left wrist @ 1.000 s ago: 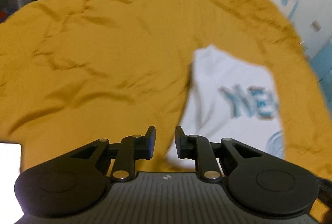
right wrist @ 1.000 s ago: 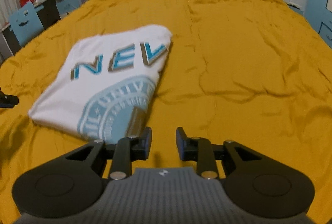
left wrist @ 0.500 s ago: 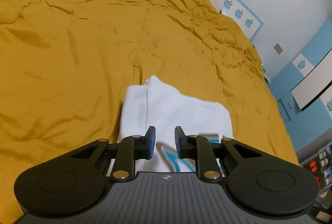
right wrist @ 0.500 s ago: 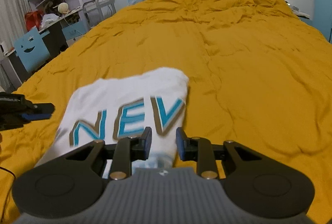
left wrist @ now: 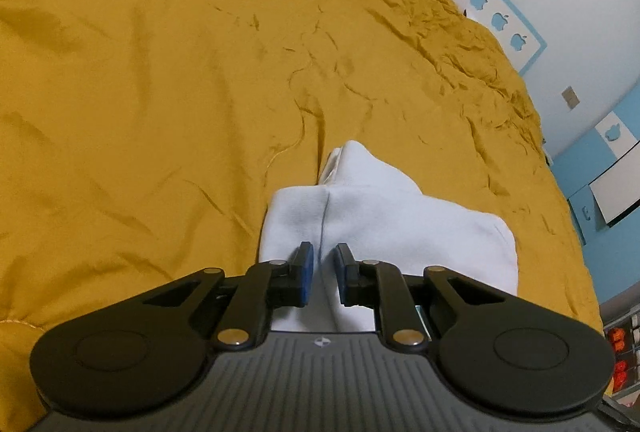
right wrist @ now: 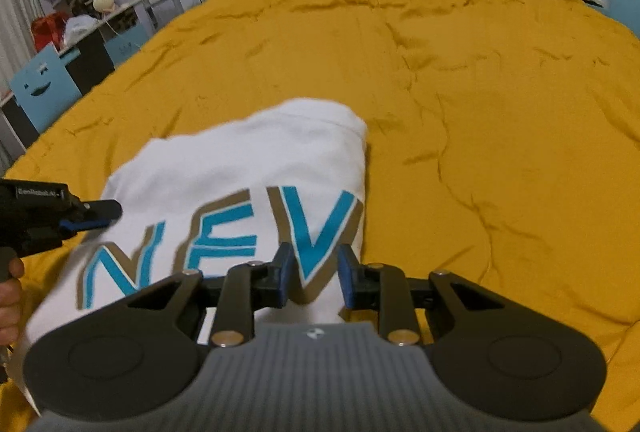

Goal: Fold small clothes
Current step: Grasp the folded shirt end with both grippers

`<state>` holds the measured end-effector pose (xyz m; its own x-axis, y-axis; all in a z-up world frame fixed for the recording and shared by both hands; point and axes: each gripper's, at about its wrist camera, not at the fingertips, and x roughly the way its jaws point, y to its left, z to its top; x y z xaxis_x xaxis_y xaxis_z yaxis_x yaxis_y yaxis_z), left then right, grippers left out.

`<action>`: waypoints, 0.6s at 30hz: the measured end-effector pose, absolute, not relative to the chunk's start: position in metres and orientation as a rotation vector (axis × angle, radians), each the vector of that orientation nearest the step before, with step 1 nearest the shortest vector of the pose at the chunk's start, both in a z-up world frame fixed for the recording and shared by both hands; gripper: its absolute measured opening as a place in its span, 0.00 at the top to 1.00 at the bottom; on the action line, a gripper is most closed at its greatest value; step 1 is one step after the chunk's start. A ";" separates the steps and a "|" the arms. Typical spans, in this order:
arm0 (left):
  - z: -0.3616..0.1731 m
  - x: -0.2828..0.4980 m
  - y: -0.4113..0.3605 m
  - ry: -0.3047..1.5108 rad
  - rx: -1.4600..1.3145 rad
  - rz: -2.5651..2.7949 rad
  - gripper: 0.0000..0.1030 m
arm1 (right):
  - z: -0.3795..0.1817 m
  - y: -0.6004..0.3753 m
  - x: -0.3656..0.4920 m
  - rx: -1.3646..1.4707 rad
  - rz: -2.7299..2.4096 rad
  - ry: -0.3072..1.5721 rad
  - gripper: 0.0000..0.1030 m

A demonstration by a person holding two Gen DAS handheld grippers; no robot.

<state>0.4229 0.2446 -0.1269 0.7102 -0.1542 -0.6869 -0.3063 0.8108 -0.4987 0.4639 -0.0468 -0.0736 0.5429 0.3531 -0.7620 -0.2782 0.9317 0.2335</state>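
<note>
— Where's the shirt?

— The folded white cotton T-shirt with blue "NEV" lettering [right wrist: 248, 184] lies on the wrinkled mustard-yellow bedspread [right wrist: 460, 80].

— And the claws?

— The right gripper [right wrist: 314, 274] hovers over the shirt's near right corner, jaws slightly apart, nothing clamped. The left gripper [left wrist: 321, 272] hangs over the shirt's left side, jaws closing with a narrow gap, gripping nothing.

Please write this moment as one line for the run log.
task: fold small clothes | white T-shirt: folded, on yellow bedspread | left gripper: closing, nothing gripped | right gripper: over shirt, nothing gripped
</note>
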 end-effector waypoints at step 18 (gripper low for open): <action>-0.132 0.382 0.317 0.771 -0.994 0.015 0.15 | -0.080 -0.111 0.469 0.526 0.346 1.035 0.35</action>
<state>0.3818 0.3168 -0.1322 0.7400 -0.3237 -0.5896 -0.3467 0.5677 -0.7467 0.4694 -0.1106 -0.0802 0.4739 0.5081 -0.7192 -0.0268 0.8247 0.5650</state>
